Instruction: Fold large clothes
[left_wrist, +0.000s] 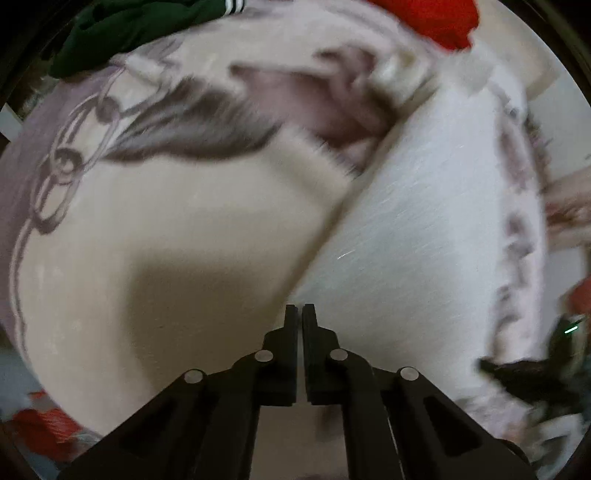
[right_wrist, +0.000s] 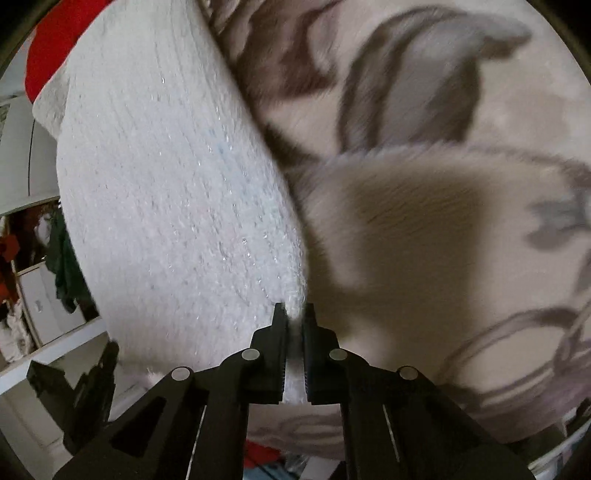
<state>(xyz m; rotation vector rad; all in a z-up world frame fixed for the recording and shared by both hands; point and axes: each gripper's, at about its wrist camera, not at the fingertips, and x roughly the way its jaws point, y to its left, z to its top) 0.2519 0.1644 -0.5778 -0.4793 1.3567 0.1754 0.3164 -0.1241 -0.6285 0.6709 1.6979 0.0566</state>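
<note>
Lay draped over a patterned blanket (right_wrist: 461, 221), the white fuzzy garment (right_wrist: 166, 206), long axis running away from the right claw (right_wrist: 294, 314). Was pinched at its near corner between that claw's closed pads. Hovered shut and empty over the garment's edge, the left claw (left_wrist: 300, 314), equally near.

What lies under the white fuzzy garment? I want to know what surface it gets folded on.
Under the white fuzzy garment shows a cream blanket with grey and purple swirls, spreading out beside it. What supports the blanket is covered, so the surface itself cannot be seen.
</note>
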